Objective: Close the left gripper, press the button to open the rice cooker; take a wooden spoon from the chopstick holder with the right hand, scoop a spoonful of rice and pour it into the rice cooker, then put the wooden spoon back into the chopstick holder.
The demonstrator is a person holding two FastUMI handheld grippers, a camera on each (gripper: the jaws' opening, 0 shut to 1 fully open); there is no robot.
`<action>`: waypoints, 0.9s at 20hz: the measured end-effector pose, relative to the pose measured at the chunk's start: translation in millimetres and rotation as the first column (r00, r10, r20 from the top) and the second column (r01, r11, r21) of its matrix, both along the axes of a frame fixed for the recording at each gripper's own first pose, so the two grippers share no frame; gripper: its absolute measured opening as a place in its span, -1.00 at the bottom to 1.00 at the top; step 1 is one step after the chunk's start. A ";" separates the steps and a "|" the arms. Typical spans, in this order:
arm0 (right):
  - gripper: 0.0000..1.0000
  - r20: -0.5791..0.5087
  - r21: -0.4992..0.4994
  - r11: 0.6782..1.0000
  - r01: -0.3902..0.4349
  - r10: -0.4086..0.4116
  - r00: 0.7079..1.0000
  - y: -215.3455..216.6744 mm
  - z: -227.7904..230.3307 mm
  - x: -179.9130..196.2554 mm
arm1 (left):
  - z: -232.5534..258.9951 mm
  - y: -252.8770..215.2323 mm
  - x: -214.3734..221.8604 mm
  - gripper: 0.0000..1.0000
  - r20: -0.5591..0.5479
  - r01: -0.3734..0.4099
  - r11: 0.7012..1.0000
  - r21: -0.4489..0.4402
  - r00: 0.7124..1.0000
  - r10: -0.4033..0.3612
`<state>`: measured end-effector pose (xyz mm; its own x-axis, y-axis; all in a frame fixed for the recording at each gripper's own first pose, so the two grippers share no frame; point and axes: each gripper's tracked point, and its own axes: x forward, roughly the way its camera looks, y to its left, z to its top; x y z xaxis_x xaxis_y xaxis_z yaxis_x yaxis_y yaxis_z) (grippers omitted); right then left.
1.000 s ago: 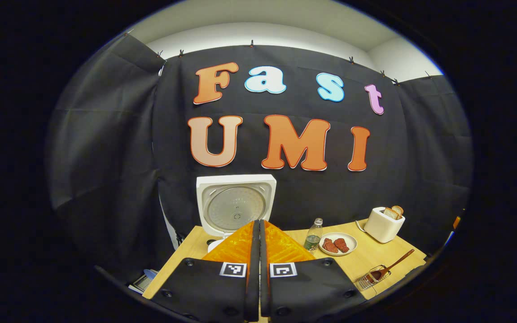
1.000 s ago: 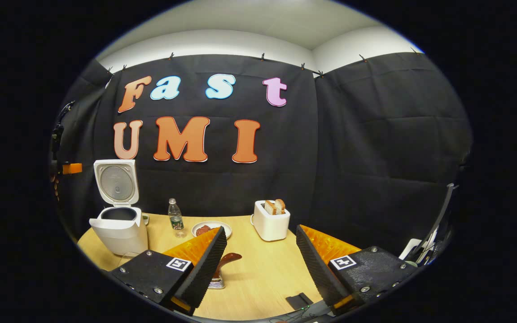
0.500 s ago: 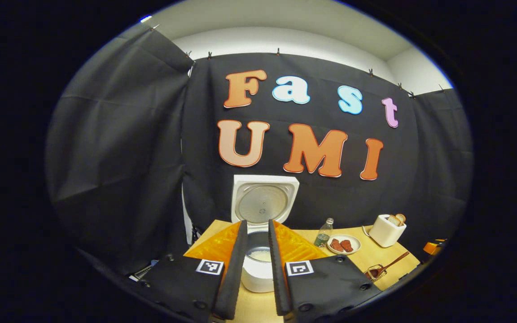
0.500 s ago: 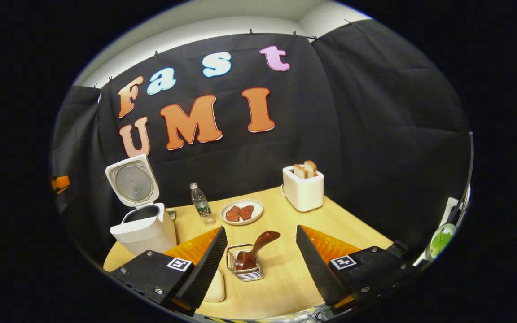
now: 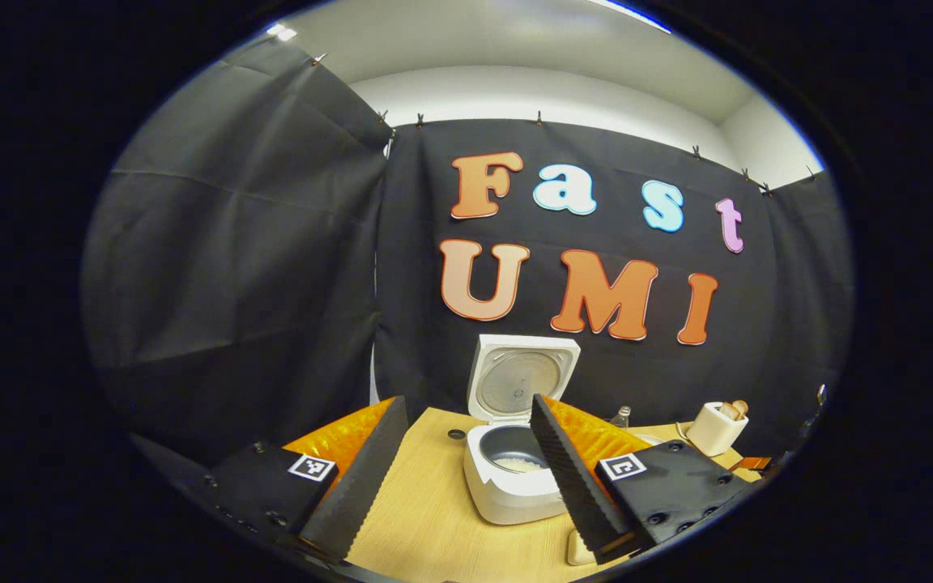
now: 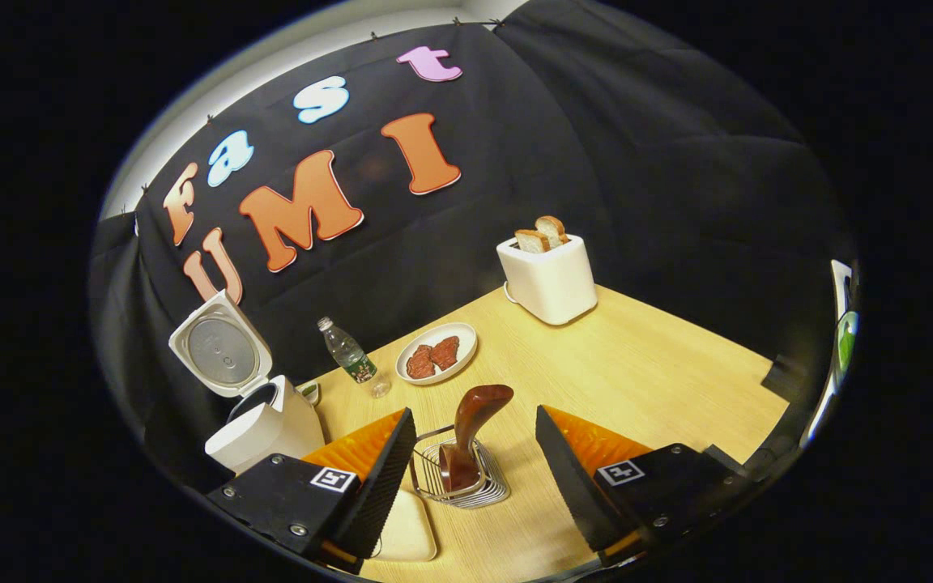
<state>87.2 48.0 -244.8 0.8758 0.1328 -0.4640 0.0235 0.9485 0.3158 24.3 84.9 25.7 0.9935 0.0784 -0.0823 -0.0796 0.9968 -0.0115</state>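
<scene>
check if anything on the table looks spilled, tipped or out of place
Nothing stands out: the rice cooker stands open, the wooden spoon sits in the chopstick holder, and bottle, plate and toaster are upright.

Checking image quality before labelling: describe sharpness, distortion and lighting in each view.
Left gripper view: sharp; fisheye bends the table edge; even lighting, open rice cooker clearly lit. Right gripper view: strongly tilted and curved, yet wooden spoon, chopstick holder and toaster stay crisp, with soft shadows.
</scene>
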 end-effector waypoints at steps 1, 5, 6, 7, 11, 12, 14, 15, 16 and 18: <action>0.86 -0.008 0.018 1.000 0.008 -0.008 1.000 0.9 -5.2 5.6 | 0.1 7.3 -3.2 1.00 -0.004 -0.022 1.000 0.015 1.000 0.022; 0.63 -0.049 0.088 0.995 0.041 -0.037 0.998 3.3 -26.6 21.4 | -2.5 18.5 -14.7 0.97 -0.027 -0.057 0.997 0.054 0.998 0.058; 0.51 -0.054 0.110 0.993 0.052 -0.046 0.997 3.7 -28.8 22.1 | -5.2 23.2 -17.2 0.99 -0.030 -0.066 0.996 0.062 0.997 0.068; 0.44 -0.063 0.125 0.990 0.066 -0.058 0.996 4.0 -31.2 24.5 | -7.3 24.3 -18.8 0.99 -0.035 -0.074 0.995 0.064 0.996 0.076; 0.07 -0.076 0.158 0.985 0.071 -0.060 0.995 13.5 -34.7 31.9 | -15.8 27.4 -20.8 0.94 -0.055 -0.083 0.996 0.041 0.995 0.085; -0.12 -0.071 0.158 0.985 0.068 -0.058 0.996 15.8 -32.8 32.8 | -14.7 27.8 -18.1 1.00 -0.055 -0.082 0.996 0.030 0.995 0.084; -0.39 -0.069 0.170 0.984 0.059 -0.048 0.996 20.6 -30.8 32.6 | -17.1 30.8 -17.0 1.00 -0.058 -0.089 0.996 0.025 0.994 0.090; -0.43 -0.068 0.177 0.983 0.055 -0.044 0.997 25.3 -27.3 34.1 | -17.9 30.3 -16.3 1.00 -0.061 -0.089 0.996 0.028 0.994 0.091; -0.53 -0.067 0.164 0.985 0.056 -0.046 0.997 27.5 -27.1 33.1 | -17.4 31.1 -18.2 1.00 -0.062 -0.085 0.996 0.030 0.994 0.087; -0.67 -0.050 0.124 0.992 0.036 -0.030 0.998 32.1 -22.0 33.5 | -15.5 29.1 -18.3 0.99 -0.060 -0.074 0.997 0.028 0.995 0.075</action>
